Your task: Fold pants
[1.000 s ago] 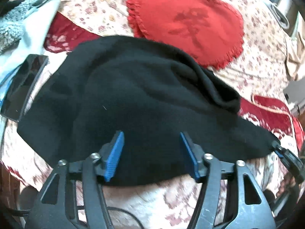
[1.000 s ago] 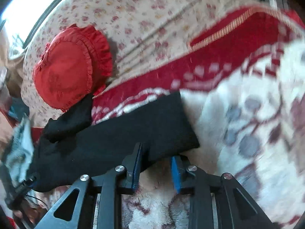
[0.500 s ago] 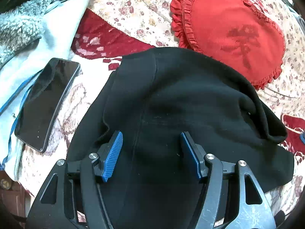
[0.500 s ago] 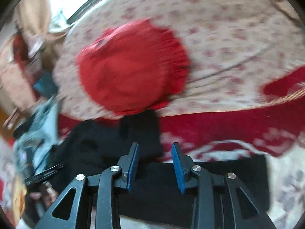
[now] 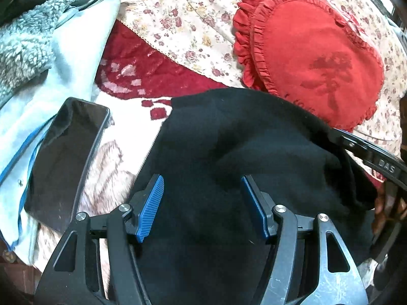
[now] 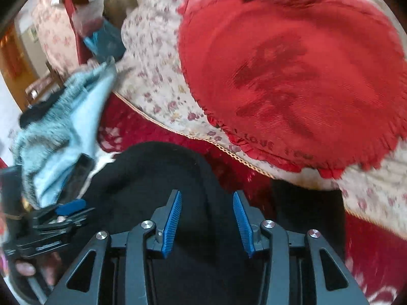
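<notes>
The black pants (image 5: 241, 157) lie bunched on the patterned bed cover, filling the middle of the left wrist view. They also show in the right wrist view (image 6: 157, 172). My left gripper (image 5: 202, 190) is open and empty, its blue pads spread wide just above the black cloth. My right gripper (image 6: 207, 206) is open and empty too, hovering over the pants. The right gripper's black frame shows at the right edge of the left wrist view (image 5: 368, 155). The left gripper shows at the lower left of the right wrist view (image 6: 58, 218).
A red heart-shaped cushion (image 5: 313, 58) lies beyond the pants on the floral cover (image 5: 183, 20). A dark phone (image 5: 66, 157) lies left of the pants, on a light blue fleece garment (image 5: 38, 50).
Both grippers moved over the pants toward the cushion. The right gripper swung left, let go of the pants edge and opened wider. The left gripper stayed open.
</notes>
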`<act>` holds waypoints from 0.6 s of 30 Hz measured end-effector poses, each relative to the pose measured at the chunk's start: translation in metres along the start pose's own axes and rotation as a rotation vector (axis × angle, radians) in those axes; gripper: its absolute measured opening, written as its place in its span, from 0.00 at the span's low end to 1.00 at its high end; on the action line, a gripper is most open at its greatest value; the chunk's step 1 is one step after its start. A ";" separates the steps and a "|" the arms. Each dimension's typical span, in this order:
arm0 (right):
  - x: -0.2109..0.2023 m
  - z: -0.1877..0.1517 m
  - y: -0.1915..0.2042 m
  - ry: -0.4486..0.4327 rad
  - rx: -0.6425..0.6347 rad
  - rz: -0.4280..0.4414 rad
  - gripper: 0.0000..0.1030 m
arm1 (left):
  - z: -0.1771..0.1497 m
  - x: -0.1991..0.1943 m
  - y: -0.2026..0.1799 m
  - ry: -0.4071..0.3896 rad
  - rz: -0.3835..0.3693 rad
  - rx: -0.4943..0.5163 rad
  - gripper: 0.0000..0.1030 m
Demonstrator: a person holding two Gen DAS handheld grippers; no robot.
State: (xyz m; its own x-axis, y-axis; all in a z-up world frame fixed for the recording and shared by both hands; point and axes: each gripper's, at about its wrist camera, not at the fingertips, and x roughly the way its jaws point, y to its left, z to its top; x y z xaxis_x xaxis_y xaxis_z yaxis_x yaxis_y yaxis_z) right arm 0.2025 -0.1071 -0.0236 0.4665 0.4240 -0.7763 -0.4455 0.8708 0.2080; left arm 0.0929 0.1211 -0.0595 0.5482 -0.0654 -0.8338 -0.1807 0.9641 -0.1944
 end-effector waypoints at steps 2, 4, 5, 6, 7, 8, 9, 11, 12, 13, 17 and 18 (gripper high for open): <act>0.019 0.006 0.000 0.027 -0.017 -0.004 0.40 | 0.003 0.009 0.006 0.017 0.027 -0.003 0.61; 0.037 0.011 -0.002 0.073 -0.027 -0.012 0.40 | 0.002 0.020 0.013 0.055 0.018 -0.025 0.61; 0.044 0.012 -0.003 0.087 -0.029 -0.017 0.40 | 0.002 0.023 0.017 0.064 0.001 -0.038 0.62; 0.051 0.013 -0.004 0.100 -0.029 -0.026 0.40 | 0.002 0.023 0.020 0.056 -0.014 -0.047 0.62; 0.057 0.013 -0.007 0.116 -0.019 -0.035 0.40 | 0.002 0.023 0.021 0.052 -0.015 -0.044 0.62; 0.063 0.013 -0.010 0.132 0.002 -0.024 0.40 | 0.002 0.023 0.020 0.054 -0.012 -0.037 0.62; 0.067 0.013 -0.014 0.145 0.026 -0.004 0.40 | 0.002 0.023 0.018 0.053 -0.007 -0.032 0.62; 0.069 0.012 -0.019 0.144 0.060 0.033 0.35 | 0.003 0.023 0.017 0.054 -0.001 -0.029 0.62; 0.067 0.013 -0.018 0.130 0.058 0.042 0.30 | 0.003 0.023 0.017 0.055 0.000 -0.031 0.62; 0.062 0.012 -0.015 0.105 0.040 0.055 0.16 | 0.002 0.021 0.017 0.054 0.002 -0.039 0.62; 0.033 0.011 0.002 0.017 -0.029 0.055 0.07 | 0.001 0.011 0.024 0.048 0.002 -0.073 0.62; 0.023 0.011 0.005 -0.004 -0.036 0.060 0.07 | -0.001 0.007 0.028 0.042 0.006 -0.085 0.62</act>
State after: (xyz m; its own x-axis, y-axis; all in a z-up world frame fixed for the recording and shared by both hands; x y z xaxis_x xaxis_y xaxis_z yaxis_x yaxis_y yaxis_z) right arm 0.2194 -0.0905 -0.0343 0.4410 0.4759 -0.7610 -0.4995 0.8346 0.2324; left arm 0.0910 0.1473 -0.0708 0.5127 -0.0726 -0.8555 -0.2535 0.9392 -0.2316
